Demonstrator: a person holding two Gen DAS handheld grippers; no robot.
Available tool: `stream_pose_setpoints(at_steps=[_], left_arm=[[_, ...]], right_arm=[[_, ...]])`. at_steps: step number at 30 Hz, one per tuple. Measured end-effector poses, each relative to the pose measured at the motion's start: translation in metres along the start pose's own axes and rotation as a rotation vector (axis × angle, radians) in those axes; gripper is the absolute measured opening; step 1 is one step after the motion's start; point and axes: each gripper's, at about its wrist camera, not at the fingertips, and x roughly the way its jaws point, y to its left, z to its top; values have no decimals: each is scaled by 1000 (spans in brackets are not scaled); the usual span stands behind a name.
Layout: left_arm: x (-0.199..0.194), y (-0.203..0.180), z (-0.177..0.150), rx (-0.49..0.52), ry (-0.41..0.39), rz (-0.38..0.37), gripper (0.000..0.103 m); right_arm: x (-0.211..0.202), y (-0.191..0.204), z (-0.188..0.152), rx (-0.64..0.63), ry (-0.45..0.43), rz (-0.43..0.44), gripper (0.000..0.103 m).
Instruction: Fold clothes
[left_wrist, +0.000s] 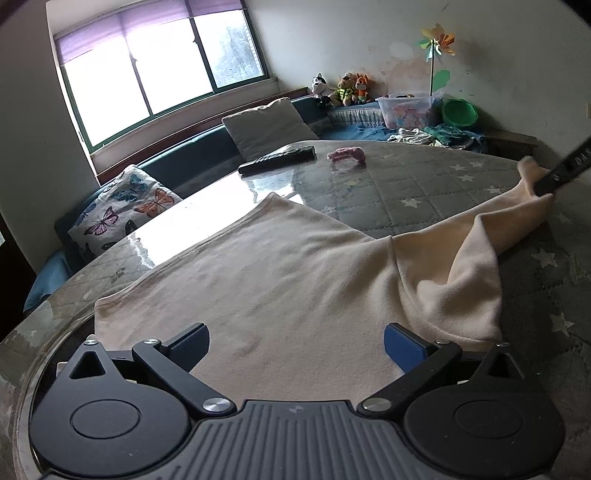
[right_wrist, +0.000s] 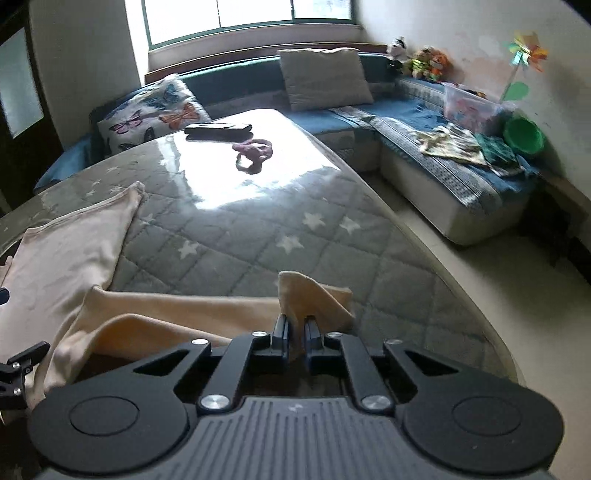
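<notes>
On table (right_wrist: 332, 229), right gripper (right_wrist: 295, 334) pinches garment (right_wrist: 314, 295).

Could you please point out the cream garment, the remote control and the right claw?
cream garment (left_wrist: 266, 280): left wrist view, flat body.
remote control (left_wrist: 277, 159): left wrist view, middle.
right claw (right_wrist: 295, 332): right wrist view, between fingertips.

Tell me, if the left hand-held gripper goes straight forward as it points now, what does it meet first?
Probably the cream garment: it lies flat on the table right between and ahead of the open left hand-held gripper. Height above the cloth is unclear.
</notes>
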Motion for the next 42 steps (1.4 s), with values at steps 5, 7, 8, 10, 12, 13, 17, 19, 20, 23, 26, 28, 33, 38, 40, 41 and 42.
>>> stream_pose_setpoints(at_steps=[5, 7, 8, 10, 12, 13, 17, 19, 20, 23, 26, 28, 33, 38, 40, 41, 42], left_arm=[[-1, 0, -1, 1, -1, 1, 103], [-1, -1, -1, 0, 0, 2, 103], [-1, -1, -1, -1, 0, 3, 103], [-1, -1, -1, 0, 0, 5, 103], [-1, -2, -1, 1, 0, 6, 103], [-2, -2, -1, 1, 1, 6, 103], [-2, -2, -1, 3, 0, 7, 103], [-2, -2, -1, 3, 0, 8, 103], [-2, -2, -1, 3, 0, 8, 103], [-3, -2, -2, 0, -1, 7, 103], [-2, -2, -3, -5, -1, 4, 103], [-2, -2, -2, -4, -1, 3, 103], [-1, -1, -2, -5, 1, 1, 103], [-2, -2, -2, -8, 2, 1, 103], [-2, -2, -2, -10, 3, 1, 103], [-2, -2, -2, -12, 3, 1, 103], [-2, -2, -2, -13, 4, 1, 103]], right_arm=[[-3, -13, -12, 71, -9, -4, 12], [-5, -16, -13, 92, -24, 9, 13], [-6, -18, -15, 105, -34, 14, 13], [-5, -20, -16, 121, -40, 15, 13], [-4, -22, -15, 124, -45, 17, 13], [-4, -23, -13, 123, -50, 18, 13], [-8, -19, 1, 59, -94, -4, 4], [-11, -14, 11, 9, -127, -14, 4], [-12, -13, 16, -12, -147, -16, 4], [-11, -12, 26, -37, -180, -24, 4], [5, -18, 26, -23, -160, -48, 5], [18, -23, 22, -11, -125, -71, 7], [25, -23, 21, -9, -119, -133, 14], [16, -2, 28, -79, -167, -72, 18], [25, 5, 28, -96, -145, -40, 18], [32, 7, 28, -101, -130, -31, 19], [38, 10, 27, -107, -114, -22, 23]])
